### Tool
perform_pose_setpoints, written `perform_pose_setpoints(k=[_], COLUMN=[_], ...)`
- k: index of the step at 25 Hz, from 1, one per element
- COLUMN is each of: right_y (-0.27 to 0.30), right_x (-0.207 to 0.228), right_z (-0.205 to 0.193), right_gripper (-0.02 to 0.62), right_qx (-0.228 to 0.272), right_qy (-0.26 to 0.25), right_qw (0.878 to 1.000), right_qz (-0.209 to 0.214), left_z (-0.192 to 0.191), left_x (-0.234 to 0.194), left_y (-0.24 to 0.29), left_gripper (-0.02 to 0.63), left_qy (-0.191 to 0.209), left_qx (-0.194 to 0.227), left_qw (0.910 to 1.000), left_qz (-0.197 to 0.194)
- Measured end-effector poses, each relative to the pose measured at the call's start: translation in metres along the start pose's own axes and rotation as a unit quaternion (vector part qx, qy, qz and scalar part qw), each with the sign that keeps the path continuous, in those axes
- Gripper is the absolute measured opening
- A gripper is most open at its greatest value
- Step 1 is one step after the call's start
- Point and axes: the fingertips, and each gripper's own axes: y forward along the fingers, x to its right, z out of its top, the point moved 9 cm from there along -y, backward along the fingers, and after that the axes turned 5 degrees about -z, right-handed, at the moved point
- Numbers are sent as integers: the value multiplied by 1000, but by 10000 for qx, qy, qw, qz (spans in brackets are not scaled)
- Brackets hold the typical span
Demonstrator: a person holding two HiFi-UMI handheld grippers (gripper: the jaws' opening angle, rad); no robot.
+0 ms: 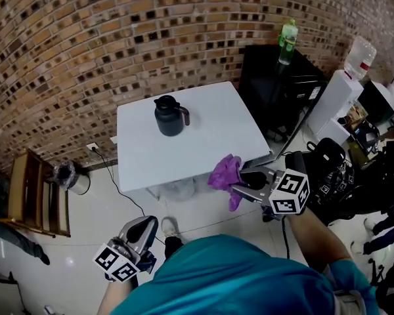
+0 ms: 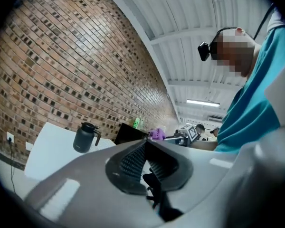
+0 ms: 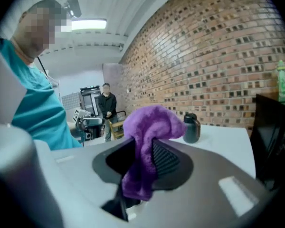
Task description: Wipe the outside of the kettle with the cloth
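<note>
The brick wall [image 1: 118,31] backs a square white table [image 1: 210,143], whose legs are hidden under the top. The dark, matte kettle [image 1: 170,115] stands near the table's far left corner, well apart from both tools. Your right gripper [image 1: 241,182] pinches the fluffy purple cloth [image 1: 224,172], whose folds cover its jaw tips. Your left gripper [image 1: 142,227] hangs low, ribbed jaws closed on nothing.

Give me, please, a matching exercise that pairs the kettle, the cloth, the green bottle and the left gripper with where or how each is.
1 kettle
2 cloth
3 green bottle
4 left gripper

A on the black cabinet
B fingers shut, nothing between
C on the white table
D clamped in the right gripper

Pairs: 1-C; 2-D; 3-A; 4-B
</note>
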Motion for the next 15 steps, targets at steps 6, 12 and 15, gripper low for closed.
perform_pose_setpoints(k=[6,12,15], right_y=[-90,-132,-128], right_x=[-55,-98,-112], right_z=[-51,-75,-74], right_gripper=[107,107,106], right_qx=[233,490,650], right_qy=[-150,-258,-327], right_qw=[9995,9970,9943], right_qz=[-150,-544,-780], left_z=[-36,-32,-31], left_x=[135,172,167], left_y=[-7,-32,-46], left_gripper=[4,5,5], left_qy=[52,384,454], left_qx=[-76,-124,-167], left_qw=[9992,9971,9968], left_qz=[386,645,630])
